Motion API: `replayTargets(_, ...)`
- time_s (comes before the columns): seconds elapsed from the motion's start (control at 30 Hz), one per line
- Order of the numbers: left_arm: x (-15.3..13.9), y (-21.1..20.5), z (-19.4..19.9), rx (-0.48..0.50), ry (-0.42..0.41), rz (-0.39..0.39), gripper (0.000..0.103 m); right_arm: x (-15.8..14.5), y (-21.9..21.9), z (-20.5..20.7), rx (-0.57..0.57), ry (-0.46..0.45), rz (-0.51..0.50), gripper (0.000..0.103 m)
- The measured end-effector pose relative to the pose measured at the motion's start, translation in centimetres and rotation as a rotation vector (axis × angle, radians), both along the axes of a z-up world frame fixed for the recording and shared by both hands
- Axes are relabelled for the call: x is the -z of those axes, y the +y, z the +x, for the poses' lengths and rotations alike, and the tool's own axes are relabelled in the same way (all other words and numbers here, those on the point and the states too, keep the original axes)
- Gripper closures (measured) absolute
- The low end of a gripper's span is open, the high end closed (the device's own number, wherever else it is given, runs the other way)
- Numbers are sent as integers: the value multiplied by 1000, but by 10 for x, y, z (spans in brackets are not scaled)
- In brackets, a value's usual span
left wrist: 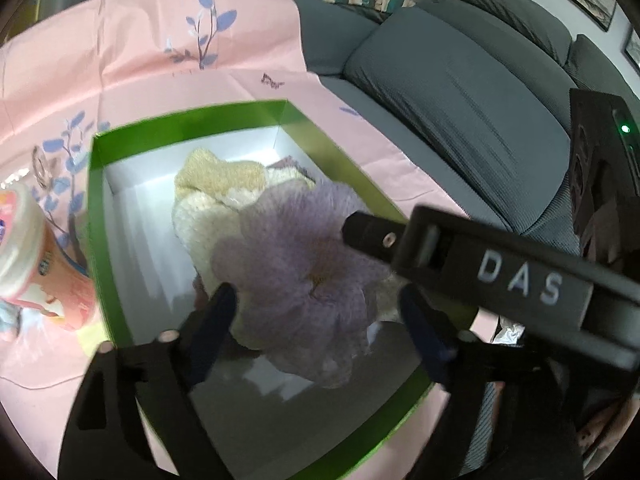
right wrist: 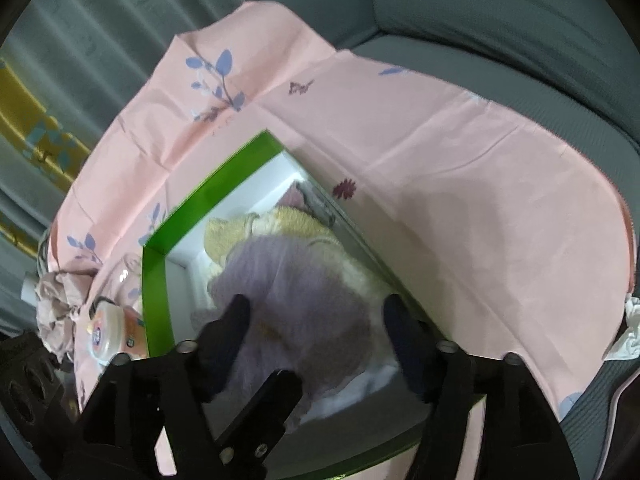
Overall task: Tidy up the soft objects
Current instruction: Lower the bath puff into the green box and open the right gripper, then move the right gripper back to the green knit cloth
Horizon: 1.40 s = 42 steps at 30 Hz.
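A green box (left wrist: 94, 184) with a white inside lies on a pink floral cloth (left wrist: 168, 20). In it lie a cream and tan fluffy cloth (left wrist: 218, 184) and a lilac fluffy cloth (left wrist: 296, 276) on top. My left gripper (left wrist: 320, 312) is open over the box, fingers on either side of the lilac cloth. My right gripper (right wrist: 316, 320) is open above the same lilac cloth (right wrist: 296, 292) in the box (right wrist: 154, 288); its finger (left wrist: 372, 232) reaches in from the right in the left wrist view.
A pink and white bottle (left wrist: 36, 264) lies left of the box; it also shows in the right wrist view (right wrist: 116, 328). A crumpled pinkish cloth (right wrist: 56, 304) lies beyond it. A grey sofa (left wrist: 460, 92) with cushions is at the right.
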<state>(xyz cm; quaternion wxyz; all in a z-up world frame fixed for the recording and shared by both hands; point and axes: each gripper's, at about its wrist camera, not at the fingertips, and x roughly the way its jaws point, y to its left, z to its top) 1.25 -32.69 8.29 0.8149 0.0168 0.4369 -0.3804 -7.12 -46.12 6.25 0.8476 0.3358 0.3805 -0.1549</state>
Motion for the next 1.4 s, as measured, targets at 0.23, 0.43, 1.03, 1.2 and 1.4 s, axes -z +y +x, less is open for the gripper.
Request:
replayTargets(0.23, -21, 22, -6, -24, -64, -23, 13, -22, 4, -13, 9, -114, -12, 22)
replayTargets(0.43, -44, 56, -12, -66, -111, -64, 12, -47, 19, -20, -35, -234, -38, 15)
replayTargets(1.03, -64, 211, -26, -374, -226, -68, 1, -88, 105, -3, -285, -368, -125, 11)
replayTargets(1.2, -47, 276, -25, -539, -238, 1, 1, -92, 137, 6, -390, -375, -133, 11)
replayTargets(1.4, -8, 345, -22, -703, -164, -18, 1, -93, 185, 20, -499, -370, -141, 11)
